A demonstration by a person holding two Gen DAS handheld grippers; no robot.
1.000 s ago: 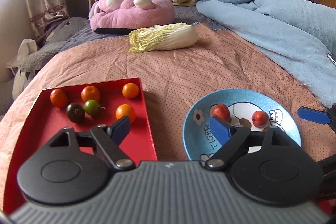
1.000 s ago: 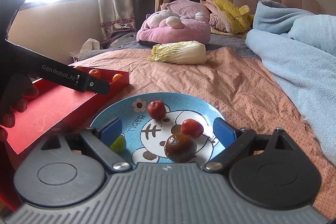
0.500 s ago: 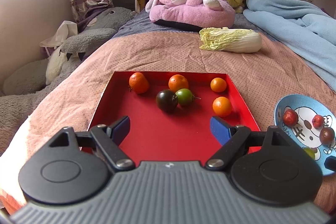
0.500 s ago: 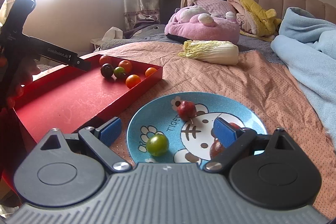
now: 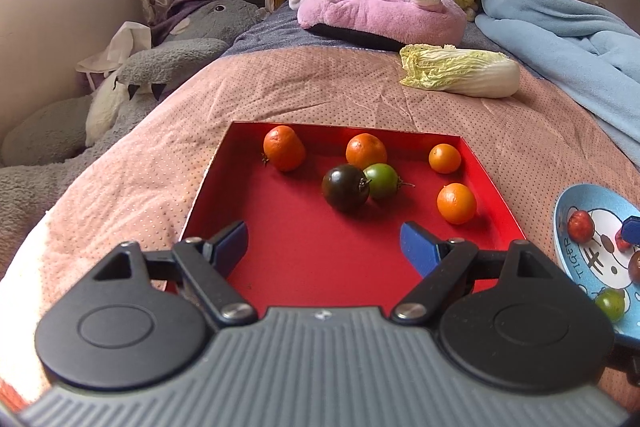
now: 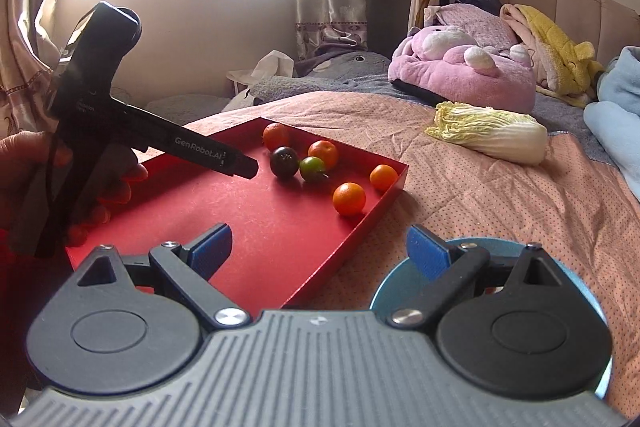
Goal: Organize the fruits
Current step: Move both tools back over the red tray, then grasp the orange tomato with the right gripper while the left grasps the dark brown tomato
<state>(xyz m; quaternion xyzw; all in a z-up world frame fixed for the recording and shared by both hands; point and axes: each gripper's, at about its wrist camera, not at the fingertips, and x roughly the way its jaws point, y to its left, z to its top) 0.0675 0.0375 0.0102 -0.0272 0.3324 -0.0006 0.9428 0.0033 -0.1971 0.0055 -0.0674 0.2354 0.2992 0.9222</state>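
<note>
The left claw (image 5: 322, 245) hangs released and empty over the near end of the red tray (image 5: 296, 259), where six fruits lie ahead of it: the dark tomato (image 5: 346, 188) touching the green tomato (image 5: 382, 181) straight ahead, oranges beyond and to the right, probably lined up for a pick. The right claw (image 6: 320, 251), also released and empty, straddles the tray's edge and the blue plate (image 6: 394, 285) below it. A second ago the left claw faced both tray and plate; now it squares to the tray, while the right claw has pulled back off the plate's fruits.
</note>
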